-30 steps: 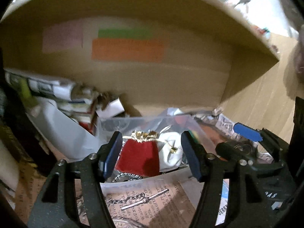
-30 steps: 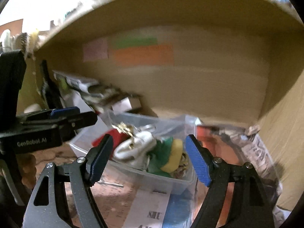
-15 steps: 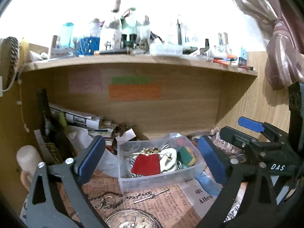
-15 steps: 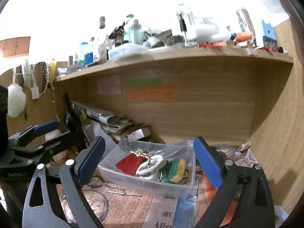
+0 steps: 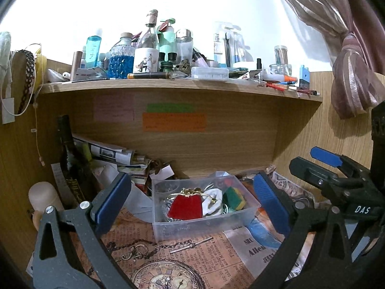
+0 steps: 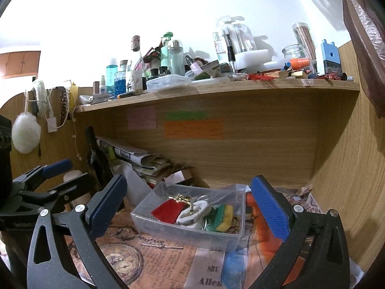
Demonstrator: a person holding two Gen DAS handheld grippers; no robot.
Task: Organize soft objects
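Both grippers stood spread wide and held nothing: the left gripper and the right gripper hung near the front of the counter, each framing the clear plastic box that sat under the shelf. The soft things lay inside that box: a red velvet pouch at the left, a white pouch touching it in the middle, and a green-and-yellow sponge at the right. All three looked light and limp to me, likely to sag or fold when lifted; I judged the red pouch best pinched across its gathered gold neck, the sponge across its flat faces, where it should compress and grip well. A loose chain beneath might snag.

The left view showed the pocket-watch print on the counter paper and the right gripper from the side. Only the right view showed the white puff hanging on the far left wall, and the sponge's yellow layer clearly.
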